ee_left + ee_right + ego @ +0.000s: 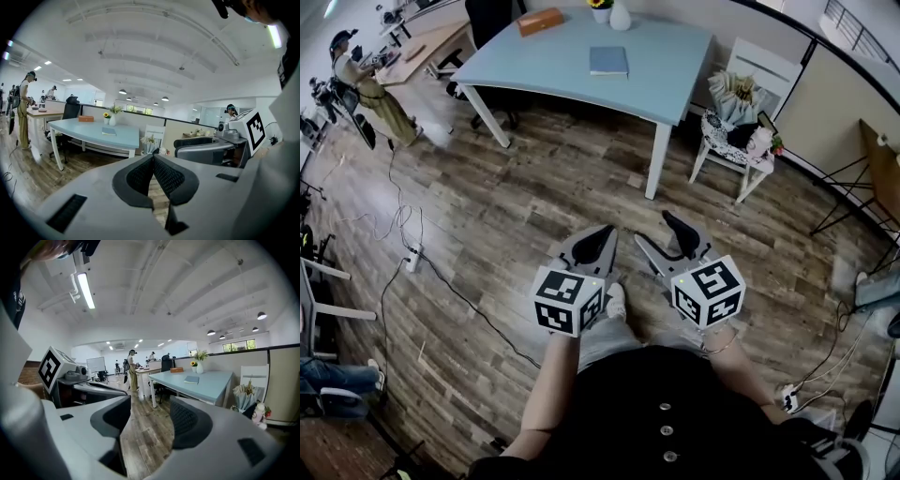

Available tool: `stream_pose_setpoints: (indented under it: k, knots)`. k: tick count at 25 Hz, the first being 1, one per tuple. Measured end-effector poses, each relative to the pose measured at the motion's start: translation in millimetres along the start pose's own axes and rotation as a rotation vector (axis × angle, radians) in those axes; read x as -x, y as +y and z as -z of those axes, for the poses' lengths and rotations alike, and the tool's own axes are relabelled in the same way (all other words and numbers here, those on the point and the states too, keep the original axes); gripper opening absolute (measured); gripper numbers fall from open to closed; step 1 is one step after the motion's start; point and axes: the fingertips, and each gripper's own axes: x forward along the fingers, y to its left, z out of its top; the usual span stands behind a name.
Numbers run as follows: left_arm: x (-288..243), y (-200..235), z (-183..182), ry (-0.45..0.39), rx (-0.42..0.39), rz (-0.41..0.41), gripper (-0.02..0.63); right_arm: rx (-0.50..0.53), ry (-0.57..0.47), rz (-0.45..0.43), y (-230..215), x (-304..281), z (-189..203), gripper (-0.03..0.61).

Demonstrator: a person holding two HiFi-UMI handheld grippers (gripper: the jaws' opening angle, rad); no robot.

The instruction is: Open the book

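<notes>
Standing well back from the closed book (608, 61) on the light-blue table (675, 70).
L gripper (602, 236) jaws pressed together, empty; R gripper (656, 234) jaws apart (nothing btwn them).

The person wore a black top (623, 412) with three small round buttons (667, 430) down the front, grey trousers (605, 339) and a white shoe (616, 300). A thin bracelet (720, 349) circled the right wrist. The left claw (602, 234) and the right claw (658, 232) had pale grey shells lined with black ribbed pads (168, 177). Each carried a white cube (568, 300) printed with black square markers.
</notes>
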Motion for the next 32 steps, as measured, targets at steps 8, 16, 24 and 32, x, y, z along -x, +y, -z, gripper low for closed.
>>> stream_pose_setpoints:
  k: [8,16,24,32]
  knots:
    - [-27.1,63.1,-34.9,-0.036,0.007,0.039,0.012,0.033,-0.001,0.009,-20.0,-65.4,-41.7,0.249]
    - [-65.6,107.7,-50.8,-0.022,-0.007,0.082,0.012,0.026,0.029,0.026,-42.4,-117.7,-47.1,0.245]
    - [-77.7,138.8,-56.9,-0.007,-0.015,0.088,0.012,0.002,-0.021,0.077,-62.0,-140.8,-70.3,0.227]
    - [-97.0,157.2,-48.9,0.020,0.024,0.076,0.012,-0.024,0.028,0.062,-77.9,-163.4,-58.1,0.221]
